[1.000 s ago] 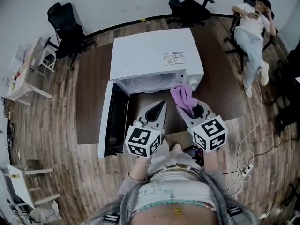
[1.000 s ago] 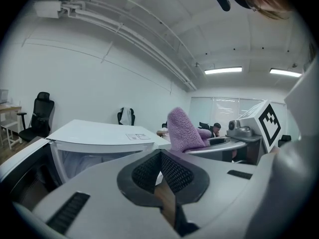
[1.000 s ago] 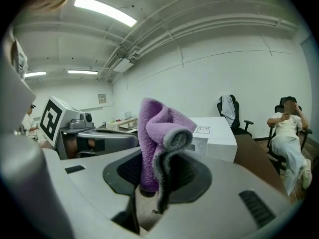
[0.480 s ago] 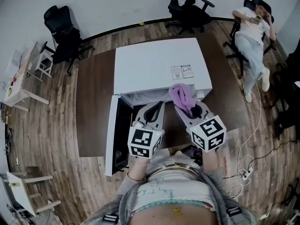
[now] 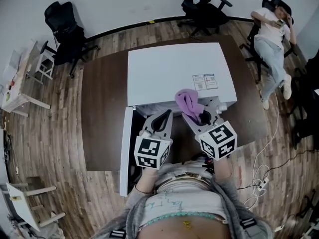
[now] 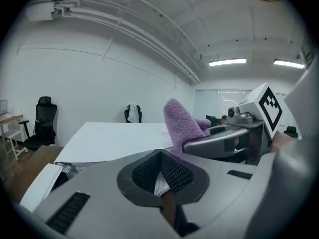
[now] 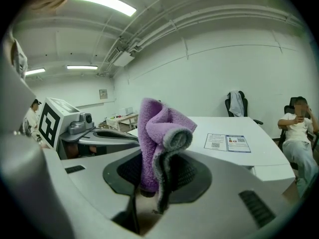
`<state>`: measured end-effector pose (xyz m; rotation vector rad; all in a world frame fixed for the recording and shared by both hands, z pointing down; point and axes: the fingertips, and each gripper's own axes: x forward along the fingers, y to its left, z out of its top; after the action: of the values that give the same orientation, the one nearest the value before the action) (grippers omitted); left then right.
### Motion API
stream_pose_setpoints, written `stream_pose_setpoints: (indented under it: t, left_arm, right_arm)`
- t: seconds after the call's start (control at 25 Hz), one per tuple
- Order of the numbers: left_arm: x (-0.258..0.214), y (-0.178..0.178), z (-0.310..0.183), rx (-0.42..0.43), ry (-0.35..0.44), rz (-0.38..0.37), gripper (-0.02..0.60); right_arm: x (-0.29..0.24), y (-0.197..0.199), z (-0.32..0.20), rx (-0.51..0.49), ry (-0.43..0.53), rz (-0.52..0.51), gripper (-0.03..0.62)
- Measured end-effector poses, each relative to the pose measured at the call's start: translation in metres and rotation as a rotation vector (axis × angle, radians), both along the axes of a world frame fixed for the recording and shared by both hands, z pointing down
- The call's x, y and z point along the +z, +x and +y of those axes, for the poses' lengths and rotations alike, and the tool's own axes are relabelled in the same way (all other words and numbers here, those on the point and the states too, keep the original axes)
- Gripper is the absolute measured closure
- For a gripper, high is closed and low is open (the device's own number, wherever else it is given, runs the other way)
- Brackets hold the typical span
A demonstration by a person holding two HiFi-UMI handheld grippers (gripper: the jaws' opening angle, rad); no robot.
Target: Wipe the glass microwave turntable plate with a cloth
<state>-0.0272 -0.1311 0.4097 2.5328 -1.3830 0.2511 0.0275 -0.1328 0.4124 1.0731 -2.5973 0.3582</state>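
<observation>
A black office chair stands at 10 o'clock in the head view, well apart from the brown table that carries the white microwave. The microwave's door hangs open at the oven's 7 o'clock corner. Just to the door's right, the person's left gripper points toward 12 o'clock at the oven's open front, its jaws closed together with nothing caught between them, as the left gripper view confirms. Beside it, at about 1 o'clock from the person's body, the right gripper is clamped on a purple cloth, which stands up in a folded tuft above the jaws and overlaps the microwave's front edge. The glass turntable plate cannot be made out in the oven's mouth. At 2 o'clock a seated person reclines in a chair
</observation>
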Motion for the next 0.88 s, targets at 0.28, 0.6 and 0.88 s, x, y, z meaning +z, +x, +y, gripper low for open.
stream_pose_setpoints:
  t: [0.28,0.6,0.88]
  left_arm:
    - [0.007,-0.005,-0.007,-0.063,-0.021,0.018,0.571]
    - [-0.002,0.009,-0.023,-0.161,-0.016,0.004,0.571]
    - [-0.004,0.033,-0.033,-0.211,-0.026,-0.033,0.571]
  right_arm:
    - [0.007,0.004,-0.012,-0.036,-0.024,0.003,0.470]
    - [0.002,0.015,-0.026,-0.146,-0.033,0.003,0.470]
    - [0.005,0.029,-0.030,-0.240,-0.045,-0.015,0.470]
